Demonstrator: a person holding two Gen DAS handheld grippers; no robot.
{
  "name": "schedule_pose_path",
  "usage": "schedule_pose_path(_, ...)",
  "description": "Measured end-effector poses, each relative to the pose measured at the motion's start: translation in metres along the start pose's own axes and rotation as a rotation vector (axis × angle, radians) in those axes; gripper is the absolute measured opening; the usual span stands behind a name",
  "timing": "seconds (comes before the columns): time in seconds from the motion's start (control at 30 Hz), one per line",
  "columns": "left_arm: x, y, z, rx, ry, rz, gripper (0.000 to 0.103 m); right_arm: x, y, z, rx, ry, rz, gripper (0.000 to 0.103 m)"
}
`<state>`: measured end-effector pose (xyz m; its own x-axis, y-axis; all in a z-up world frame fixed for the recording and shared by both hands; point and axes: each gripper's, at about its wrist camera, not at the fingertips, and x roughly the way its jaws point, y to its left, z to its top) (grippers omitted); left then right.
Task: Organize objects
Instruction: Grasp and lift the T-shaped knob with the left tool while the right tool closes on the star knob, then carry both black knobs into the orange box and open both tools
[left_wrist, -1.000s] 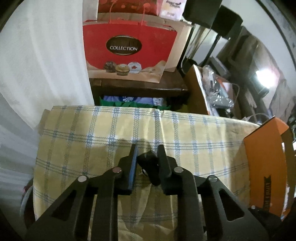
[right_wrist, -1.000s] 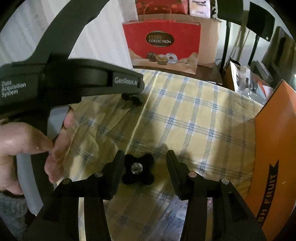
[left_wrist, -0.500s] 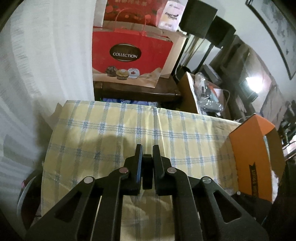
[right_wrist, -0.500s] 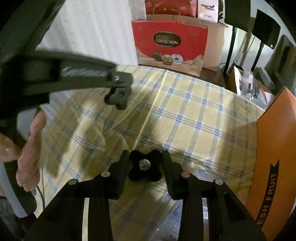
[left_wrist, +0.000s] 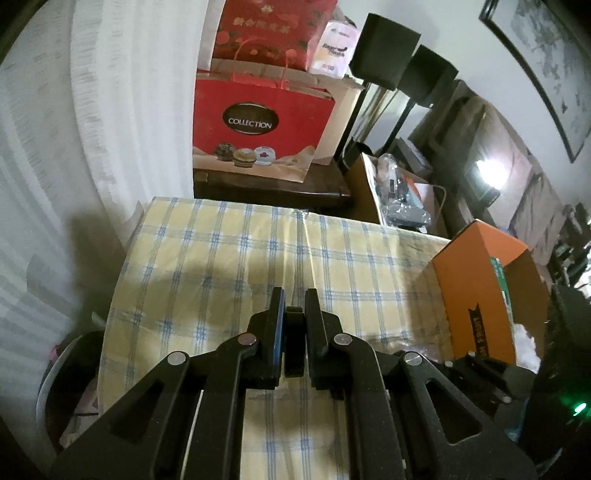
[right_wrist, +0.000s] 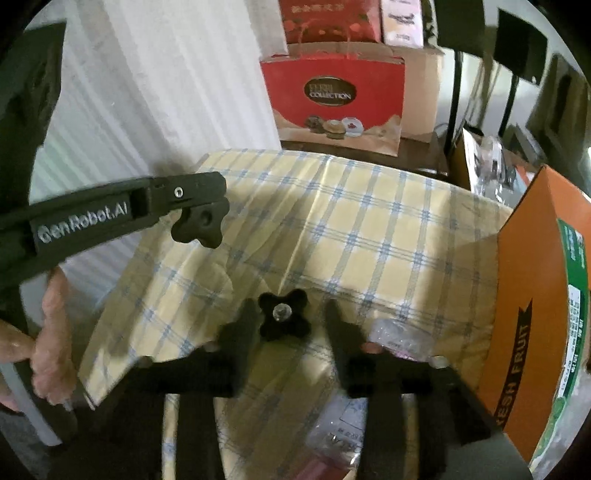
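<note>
My left gripper (left_wrist: 293, 299) is shut on a black star-shaped knob (left_wrist: 294, 339), held edge-on above the yellow checked tablecloth (left_wrist: 229, 266). The right wrist view shows that same knob (right_wrist: 201, 225) in the left gripper's fingers (right_wrist: 199, 184), lifted at the left. My right gripper (right_wrist: 290, 308) is open, its jaws apart on either side of a second black star knob (right_wrist: 282, 319) with a metal insert; the knob touches only the left finger. The right fingers are blurred.
An orange fruit box (right_wrist: 535, 317) stands open at the right; it also shows in the left wrist view (left_wrist: 476, 295). A clear plastic bag (right_wrist: 395, 332) lies by the right gripper. A red gift bag (left_wrist: 258, 129) stands behind the table. A white curtain (left_wrist: 92, 129) hangs left.
My left gripper closed on its knob and lifted it off the cloth. My right gripper closed around the second knob, then its jaws opened wider again.
</note>
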<state>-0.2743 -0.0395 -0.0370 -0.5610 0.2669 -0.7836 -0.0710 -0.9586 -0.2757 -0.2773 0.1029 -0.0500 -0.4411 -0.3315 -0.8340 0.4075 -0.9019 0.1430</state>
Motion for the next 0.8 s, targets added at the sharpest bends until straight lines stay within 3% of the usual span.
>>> schedule_pose_path(0.23, -0.002, 0.005, -0.007, -0.019, 0.004, -0.013, 0.009, 0.028, 0.009, -0.009, -0.064, 0.042, -0.057, 0.046)
schedule_pose_path(0.4, -0.003, 0.010, -0.010, -0.034, 0.006, -0.020, 0.010, 0.034, 0.014, -0.013, -0.104, 0.039, -0.089, 0.036)
schedule_pose_path(0.8, -0.025, -0.001, -0.010, -0.019, -0.020, -0.019, 0.009, -0.002, -0.005, -0.002, -0.005, -0.024, -0.050, 0.036)
